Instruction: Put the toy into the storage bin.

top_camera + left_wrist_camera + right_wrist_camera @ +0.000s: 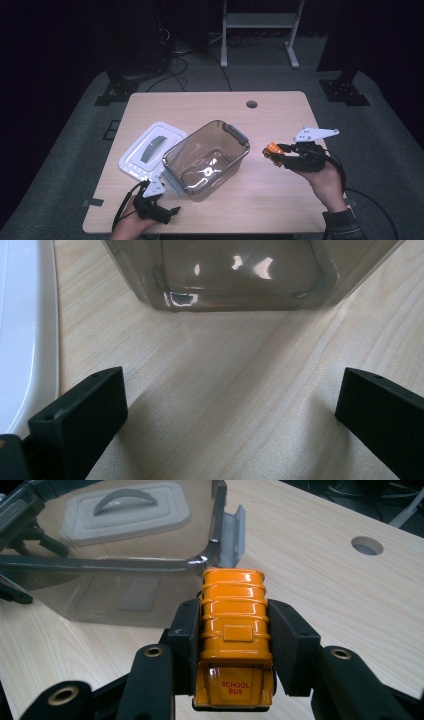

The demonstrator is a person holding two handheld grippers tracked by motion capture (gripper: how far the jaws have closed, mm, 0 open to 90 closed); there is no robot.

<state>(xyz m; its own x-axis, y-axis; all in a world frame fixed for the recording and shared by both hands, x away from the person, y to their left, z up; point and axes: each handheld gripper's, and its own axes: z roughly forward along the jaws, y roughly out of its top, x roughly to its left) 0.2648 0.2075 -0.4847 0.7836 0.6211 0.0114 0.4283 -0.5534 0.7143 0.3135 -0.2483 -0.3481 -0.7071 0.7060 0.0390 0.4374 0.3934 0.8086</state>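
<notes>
A: What does the right hand-held gripper hold?

B: Its two black jaws are clamped on the sides of an orange toy school bus; the words "SCHOOL BUS" are legible on the end nearest the camera. In the high view the same hand-held gripper is to the right of the clear container, apart from it, with the bus at its tip, nose toward the container.

A: And the left hand-held gripper?

B: Its jaws stand wide apart with only bare surface between them. In the high view it sits just in front of the container's near-left corner, by the front edge of the surface.

A: How does the container stand?

B: Upright and open, set diagonally near the middle of the surface, with grey latches on its rim. Seen from the right gripper view, its rim lies just beyond the bus.

A: What else lies nearby?

B: A white lid with a grey handle lies flat just to the left of the container. A round hole in the surface is behind the container, toward the far edge.
</notes>
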